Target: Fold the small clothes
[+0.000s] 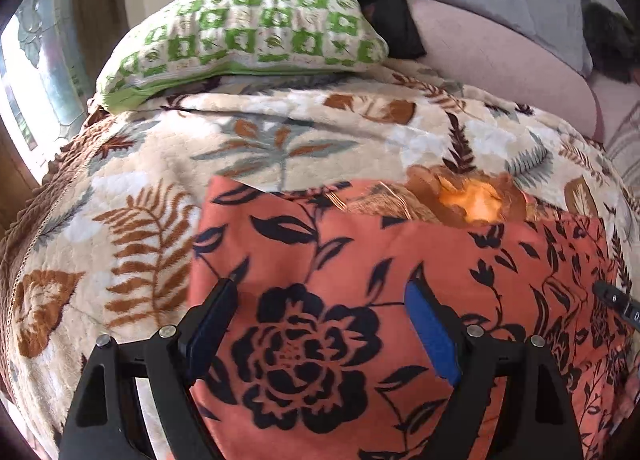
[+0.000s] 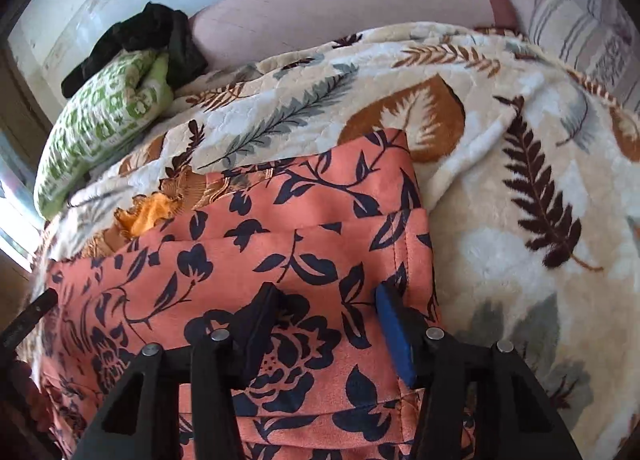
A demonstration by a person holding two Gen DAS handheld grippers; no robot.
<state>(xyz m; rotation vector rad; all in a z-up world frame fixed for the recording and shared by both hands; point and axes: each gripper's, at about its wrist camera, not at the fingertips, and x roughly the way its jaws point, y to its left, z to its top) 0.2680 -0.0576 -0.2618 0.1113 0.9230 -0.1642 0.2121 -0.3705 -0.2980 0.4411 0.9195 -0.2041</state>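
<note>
left gripper point(image 1: 320, 300): jaws wide apart above the folded garment, gripping nothing
right gripper point(image 2: 326, 304): jaws parted, nothing held
garment point(image 1: 340, 252): coral floral cloth on the leaf-print blanket point(image 1: 160, 164)

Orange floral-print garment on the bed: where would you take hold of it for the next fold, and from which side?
Probably the stitched right edge of the orange black-flowered garment, approached from the right over the leaf-print blanket. There the layers end in a straight exposed hem, offering a lip; elsewhere the cloth lies flat.
</note>
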